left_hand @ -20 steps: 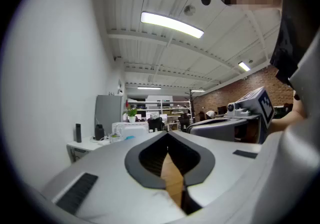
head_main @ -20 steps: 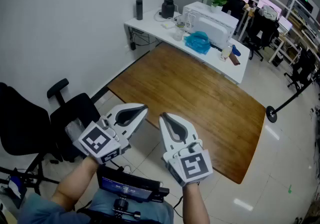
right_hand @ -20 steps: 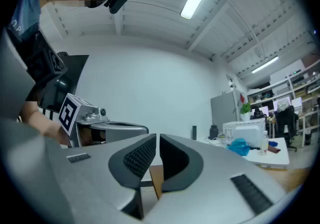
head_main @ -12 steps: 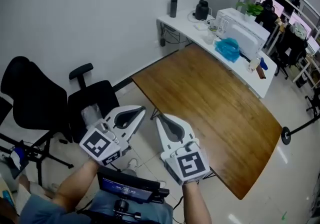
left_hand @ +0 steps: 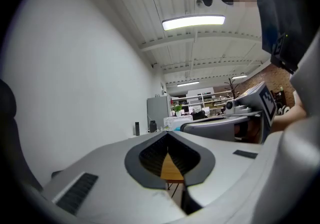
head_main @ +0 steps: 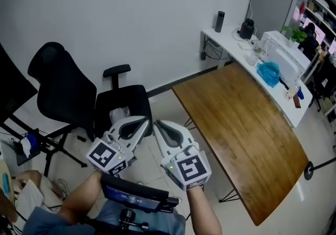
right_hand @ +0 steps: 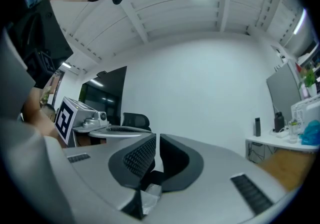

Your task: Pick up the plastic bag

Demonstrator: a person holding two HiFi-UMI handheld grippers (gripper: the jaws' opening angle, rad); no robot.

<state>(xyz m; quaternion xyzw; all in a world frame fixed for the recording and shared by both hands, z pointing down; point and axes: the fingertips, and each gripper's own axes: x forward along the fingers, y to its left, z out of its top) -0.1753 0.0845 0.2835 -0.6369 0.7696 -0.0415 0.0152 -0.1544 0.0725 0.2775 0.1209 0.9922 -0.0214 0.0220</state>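
A crumpled clear plastic bag (head_main: 119, 114) lies on the seat of a black office chair (head_main: 63, 84), partly hidden behind my left gripper. My left gripper (head_main: 147, 119) is held level in front of me, its tips just right of the bag and nearer to me. Its jaws are shut and empty, meeting at the tip (left_hand: 167, 133). My right gripper (head_main: 157, 123) sits close beside it, also level. Only a thin slit shows between its pads (right_hand: 156, 137), with nothing between them. The bag shows in neither gripper view.
A long wooden table (head_main: 247, 129) runs off to the right. Behind it a white desk (head_main: 231, 45) carries a dark bottle (head_main: 219, 21), a white machine (head_main: 286, 55) and a crumpled blue bag (head_main: 269, 73). A chair armrest (head_main: 116, 70) stands over the seat. Clutter lies on the floor at lower left.
The head view has swung left: the table and white desk slid to the right, and the black chair with the bag came to the middle. Both grippers keep the same pose side by side.
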